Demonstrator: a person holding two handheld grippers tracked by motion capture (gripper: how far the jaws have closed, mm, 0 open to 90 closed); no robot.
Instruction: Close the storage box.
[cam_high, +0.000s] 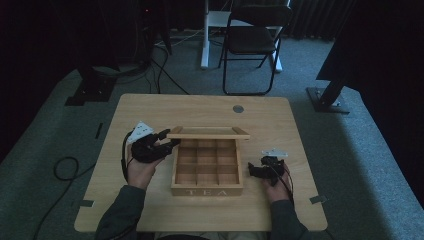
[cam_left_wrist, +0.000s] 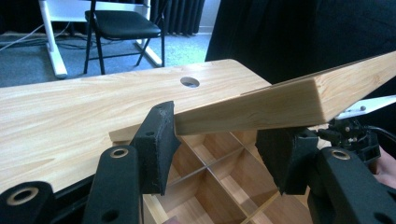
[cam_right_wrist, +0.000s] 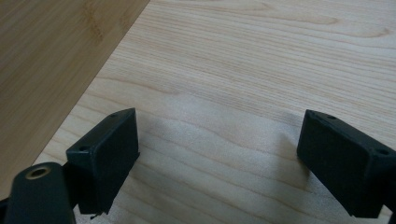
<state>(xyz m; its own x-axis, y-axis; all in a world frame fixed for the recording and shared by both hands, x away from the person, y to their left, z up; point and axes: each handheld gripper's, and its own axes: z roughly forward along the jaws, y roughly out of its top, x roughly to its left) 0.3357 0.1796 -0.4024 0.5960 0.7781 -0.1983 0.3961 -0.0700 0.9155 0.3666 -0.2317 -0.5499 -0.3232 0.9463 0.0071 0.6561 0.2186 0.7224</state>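
A wooden tea box marked TEA stands mid-table, split into several compartments with nothing in those I see. Its lid is raised over the far side. My left gripper sits at the lid's left end, jaws spread wide. In the left gripper view the lid's edge runs just above and beyond the fingertips, touching the left one. My right gripper rests on the table right of the box, open and holding nothing. The right gripper faces bare tabletop, with the box wall at upper left.
A round cable hole lies near the table's far edge. Beyond the table stand a black folding chair and a white desk leg. Dark stand bases and cables lie on the carpet around the table.
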